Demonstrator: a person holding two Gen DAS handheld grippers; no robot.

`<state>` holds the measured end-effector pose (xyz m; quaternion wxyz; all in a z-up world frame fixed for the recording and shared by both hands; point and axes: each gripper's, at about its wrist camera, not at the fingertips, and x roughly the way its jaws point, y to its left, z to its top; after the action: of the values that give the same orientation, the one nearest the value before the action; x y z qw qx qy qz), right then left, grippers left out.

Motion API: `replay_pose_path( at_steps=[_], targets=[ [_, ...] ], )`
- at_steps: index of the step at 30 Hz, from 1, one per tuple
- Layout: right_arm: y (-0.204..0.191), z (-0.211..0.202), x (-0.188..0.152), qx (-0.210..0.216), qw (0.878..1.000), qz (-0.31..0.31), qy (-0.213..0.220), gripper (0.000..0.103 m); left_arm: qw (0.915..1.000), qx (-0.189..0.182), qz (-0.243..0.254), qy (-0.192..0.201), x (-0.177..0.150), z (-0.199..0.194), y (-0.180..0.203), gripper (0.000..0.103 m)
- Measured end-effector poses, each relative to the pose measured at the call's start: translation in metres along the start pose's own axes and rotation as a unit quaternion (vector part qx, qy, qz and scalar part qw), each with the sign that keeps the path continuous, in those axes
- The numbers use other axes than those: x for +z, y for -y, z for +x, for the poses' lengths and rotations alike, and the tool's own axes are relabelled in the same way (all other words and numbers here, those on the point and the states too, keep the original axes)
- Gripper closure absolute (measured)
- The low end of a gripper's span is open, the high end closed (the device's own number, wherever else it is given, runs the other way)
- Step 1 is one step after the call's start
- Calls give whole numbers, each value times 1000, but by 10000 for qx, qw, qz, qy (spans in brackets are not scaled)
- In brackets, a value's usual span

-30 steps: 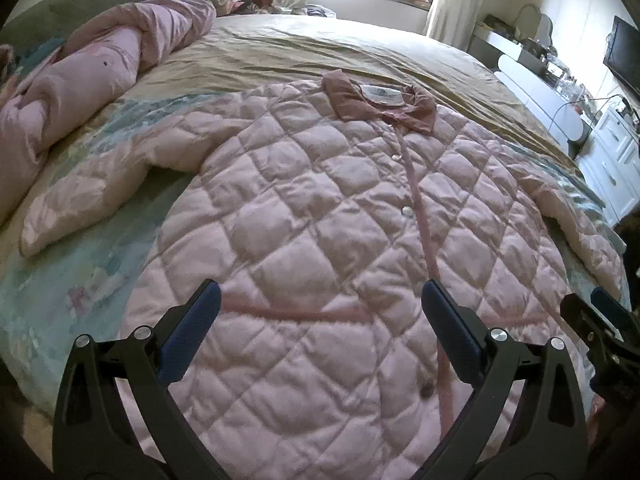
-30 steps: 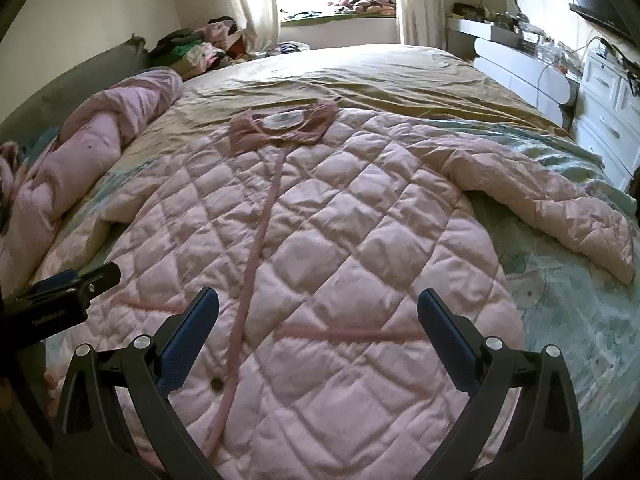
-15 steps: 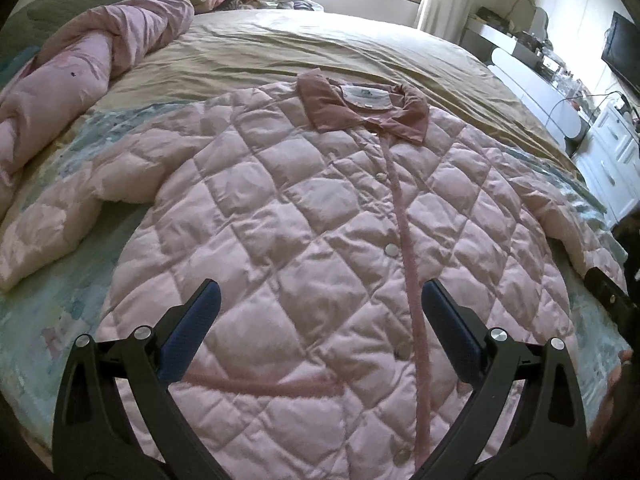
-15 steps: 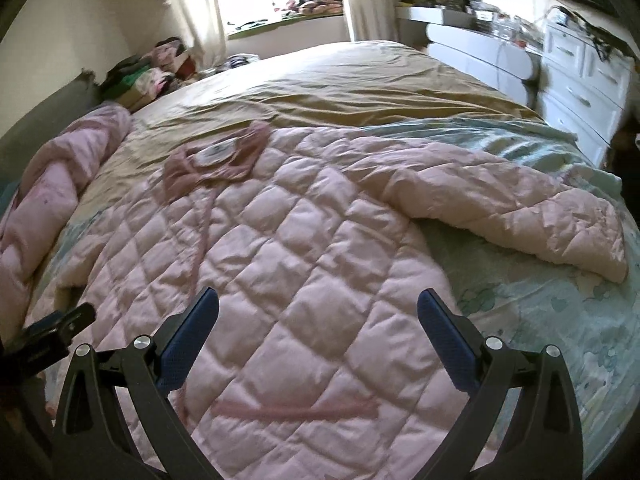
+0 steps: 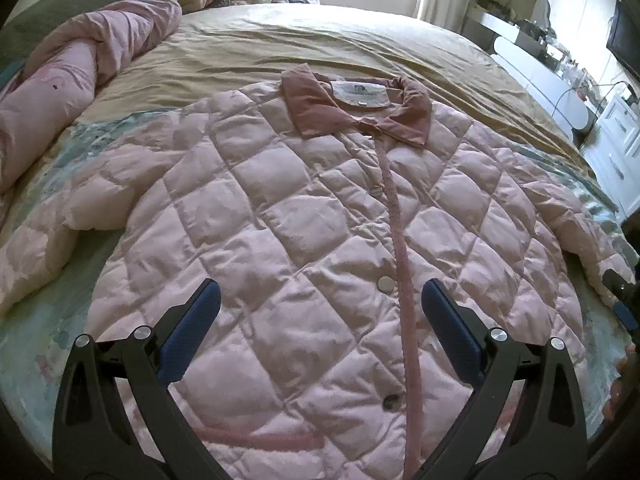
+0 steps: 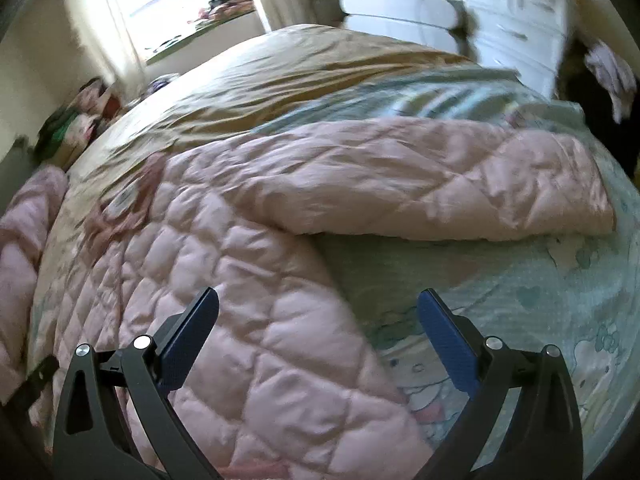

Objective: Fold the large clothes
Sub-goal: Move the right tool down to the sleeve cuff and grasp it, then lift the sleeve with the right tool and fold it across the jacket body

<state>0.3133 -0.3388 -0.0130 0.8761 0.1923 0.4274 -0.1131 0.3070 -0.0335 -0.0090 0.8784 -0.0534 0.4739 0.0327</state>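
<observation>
A large pink quilted jacket [image 5: 304, 216] lies flat and buttoned on the bed, its darker pink collar [image 5: 360, 104] at the far end. My left gripper [image 5: 320, 304] is open and empty, hovering over the jacket's lower front near the button strip. My right gripper [image 6: 318, 312] is open and empty above the jacket's right side [image 6: 248, 280], at the armpit. The right sleeve [image 6: 432, 184] stretches out to the right over the sheet. The right view is blurred.
A rolled pink duvet [image 5: 80, 80] lies at the left of the bed. A tan cover [image 5: 320, 40] spreads beyond the collar. A patterned teal sheet [image 6: 520, 300] lies under the sleeve. White drawers [image 6: 520, 32] stand at the right, clothes piles near the window.
Both grippers have moved forward up the jacket. The right gripper has swung to the right toward the outstretched sleeve. Both stay open and empty.
</observation>
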Motion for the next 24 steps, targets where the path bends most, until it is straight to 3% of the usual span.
replay_pose_path(
  at_steps=[10,17,24],
  targets=[
    [85,38,17,-268,9883,1484,-218,4,9998,85,-3,-200,-4,25,3,9],
    [154,54,32,-796,9682,2368,-146,4,9997,118,-60,-205,-2,28,-2,9],
    [211,62,44,-854,9466,3107,71,4,9998,132,-98,-136,4,23,-3,9]
  ],
)
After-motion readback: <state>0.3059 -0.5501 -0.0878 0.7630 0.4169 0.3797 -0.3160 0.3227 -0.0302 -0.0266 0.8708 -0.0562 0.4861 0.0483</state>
